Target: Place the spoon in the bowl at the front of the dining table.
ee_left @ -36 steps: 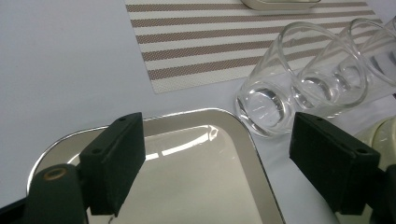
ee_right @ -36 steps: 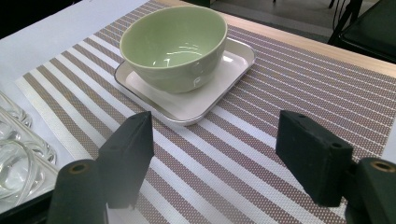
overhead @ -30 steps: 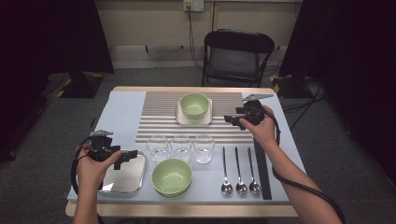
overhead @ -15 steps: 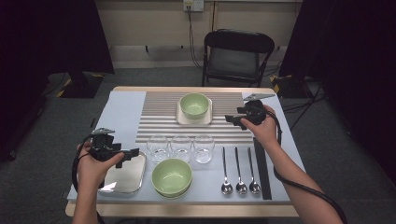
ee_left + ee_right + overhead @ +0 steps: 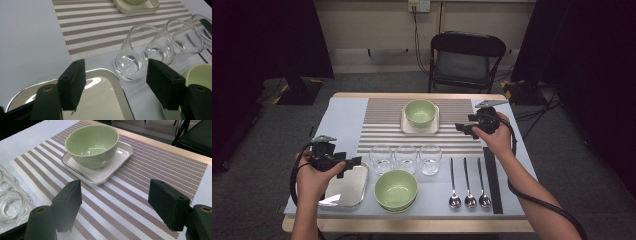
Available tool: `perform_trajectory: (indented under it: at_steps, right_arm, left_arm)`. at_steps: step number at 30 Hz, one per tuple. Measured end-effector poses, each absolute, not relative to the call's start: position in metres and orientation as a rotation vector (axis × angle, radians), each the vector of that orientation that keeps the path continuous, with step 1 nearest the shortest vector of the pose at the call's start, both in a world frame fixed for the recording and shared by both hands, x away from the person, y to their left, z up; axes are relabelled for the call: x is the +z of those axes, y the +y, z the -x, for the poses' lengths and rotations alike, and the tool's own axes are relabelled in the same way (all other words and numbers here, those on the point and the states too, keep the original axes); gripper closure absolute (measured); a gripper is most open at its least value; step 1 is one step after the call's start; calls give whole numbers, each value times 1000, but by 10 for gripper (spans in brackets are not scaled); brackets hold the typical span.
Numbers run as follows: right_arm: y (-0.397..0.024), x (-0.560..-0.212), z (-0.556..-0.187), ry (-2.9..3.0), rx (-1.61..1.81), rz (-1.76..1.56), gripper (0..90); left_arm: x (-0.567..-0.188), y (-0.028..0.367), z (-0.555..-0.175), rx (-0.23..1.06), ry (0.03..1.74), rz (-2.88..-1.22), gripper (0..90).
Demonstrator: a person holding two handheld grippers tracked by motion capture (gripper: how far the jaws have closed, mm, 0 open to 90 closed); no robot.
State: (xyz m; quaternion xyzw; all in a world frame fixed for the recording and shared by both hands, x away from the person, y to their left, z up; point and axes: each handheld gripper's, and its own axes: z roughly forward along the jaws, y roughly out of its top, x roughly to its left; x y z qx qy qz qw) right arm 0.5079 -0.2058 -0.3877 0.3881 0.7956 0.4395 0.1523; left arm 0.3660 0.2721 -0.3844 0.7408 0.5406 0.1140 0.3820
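Seen from the high view, our left gripper hovers over the metal tray near the table's front left corner, while our right gripper hangs beside the far green bowl. Left gripper view: our jaws, just narrowed yet still apart, grip nothing above the tray. Right gripper view: our jaws stand wide and empty, facing the bowl on its plate.

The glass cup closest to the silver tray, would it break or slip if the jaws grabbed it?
The nearest glass looks thin-walled and clear, so a hard squeeze could probably crack it. Its smooth, shiny sides may slip between flat jaws. It stands upright close beside a second glass, so a sideways push would likely knock the two together or tip it.
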Motion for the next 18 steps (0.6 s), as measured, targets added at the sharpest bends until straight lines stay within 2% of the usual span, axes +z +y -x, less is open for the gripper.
perform_trajectory:
  at_steps: [7,18]
  right_arm:
    - [-209,-386,-505,2283,1254,-1112,264]
    - [-212,-387,-503,2286,1246,-1116,264]
  left_arm:
    - [-380,268,-366,285,1367,-1877,477]
    - [-373,260,-367,282,1360,-1905,582]
